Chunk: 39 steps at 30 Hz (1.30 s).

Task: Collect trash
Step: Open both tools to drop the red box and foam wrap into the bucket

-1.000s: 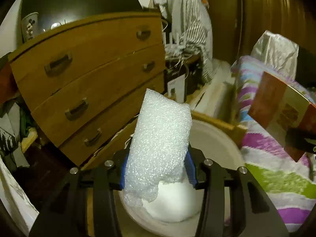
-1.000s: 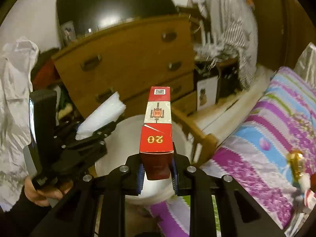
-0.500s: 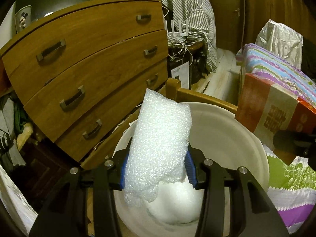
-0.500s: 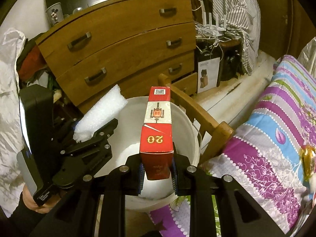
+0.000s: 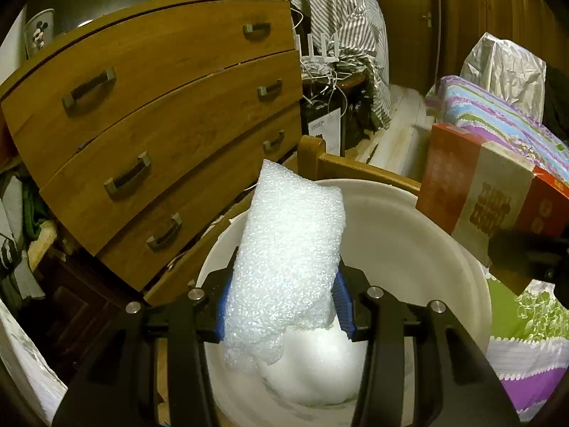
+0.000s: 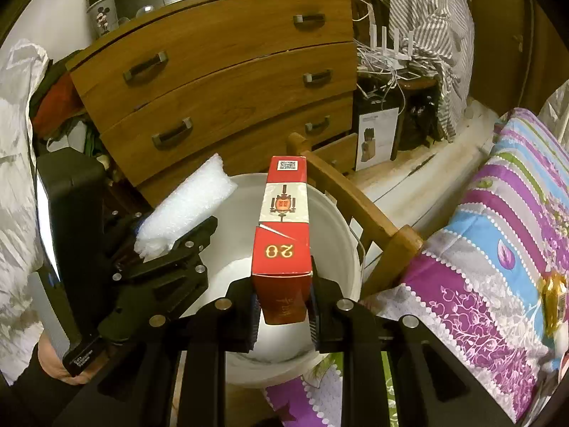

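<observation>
My left gripper (image 5: 284,309) is shut on a white foam wrap (image 5: 288,263) and holds it over the white bucket (image 5: 409,235). White stuff lies in the bucket's bottom (image 5: 313,370). My right gripper (image 6: 282,306) is shut on a red carton (image 6: 282,235) and holds it over the same bucket (image 6: 330,220). In the right wrist view the left gripper (image 6: 167,249) and its foam wrap (image 6: 185,210) hang over the bucket's left rim. In the left wrist view the carton (image 5: 487,199) is over the right rim.
A wooden chest of drawers (image 6: 231,82) stands behind the bucket. A wooden chair rail (image 6: 352,203) runs along its right side. A striped bedspread (image 6: 498,235) is on the right, with a gold wrapped item (image 6: 553,306) on it. Cables and clothes (image 6: 409,49) sit beyond.
Both grippers have moved forward and down with their loads, so the bucket now lies right under them. Neither grip has changed.
</observation>
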Motion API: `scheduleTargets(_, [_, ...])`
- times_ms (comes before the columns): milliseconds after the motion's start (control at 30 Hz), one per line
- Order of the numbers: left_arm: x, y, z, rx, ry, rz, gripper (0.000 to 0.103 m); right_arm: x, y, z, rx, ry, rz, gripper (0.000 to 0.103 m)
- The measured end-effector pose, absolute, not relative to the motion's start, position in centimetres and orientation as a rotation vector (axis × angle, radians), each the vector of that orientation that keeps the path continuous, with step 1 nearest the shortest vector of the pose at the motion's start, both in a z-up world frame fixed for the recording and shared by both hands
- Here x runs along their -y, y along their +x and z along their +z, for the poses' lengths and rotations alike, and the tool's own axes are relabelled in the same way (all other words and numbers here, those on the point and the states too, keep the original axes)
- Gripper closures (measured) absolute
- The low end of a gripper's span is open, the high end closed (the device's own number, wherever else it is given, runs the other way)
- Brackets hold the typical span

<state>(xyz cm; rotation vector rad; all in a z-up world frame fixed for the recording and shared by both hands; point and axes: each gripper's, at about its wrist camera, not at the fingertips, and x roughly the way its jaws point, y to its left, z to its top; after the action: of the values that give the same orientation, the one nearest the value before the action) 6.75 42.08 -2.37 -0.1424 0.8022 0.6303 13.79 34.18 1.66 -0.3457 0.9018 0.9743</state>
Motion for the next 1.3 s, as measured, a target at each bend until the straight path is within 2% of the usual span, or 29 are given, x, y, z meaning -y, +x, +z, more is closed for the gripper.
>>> scheduleTargets(800, [-43.2, 7.6, -3.6, -0.817, -0.163, 0.633, 0.059, -35.7, 14.9, 1.4, -0.865, -0.355, 1.005, 0.079])
scheduleTargets(833, [-43.2, 7.7, -3.6, -0.816, -0.164, 0.632, 0.059, -35.8, 14.9, 1.4, -0.866, -0.36, 1.007, 0.074])
scheduleTargets(867, [-43.2, 7.6, -3.6, -0.816, -0.164, 0.631, 0.058, -35.9, 14.9, 1.3, -0.865, -0.364, 1.005, 0.059])
scheduleTargets(933, [-43.2, 7.8, -3.7, -0.82, -0.162, 0.631, 0.039, -35.7, 15.0, 1.5, -0.835, -0.365, 0.979, 0.043])
scheduleTargets(967, [-43.1, 7.8, -3.7, -0.814, -0.16, 0.629, 0.026, -35.6, 15.0, 1.6, -0.826, -0.36, 0.981, 0.043])
scheduleTargets(1300, [-42.3, 8.2, -3.4, -0.789, -0.102, 0.677, 0.025, -34.9, 15.1, 1.7, -0.812, -0.364, 0.976, 0.043])
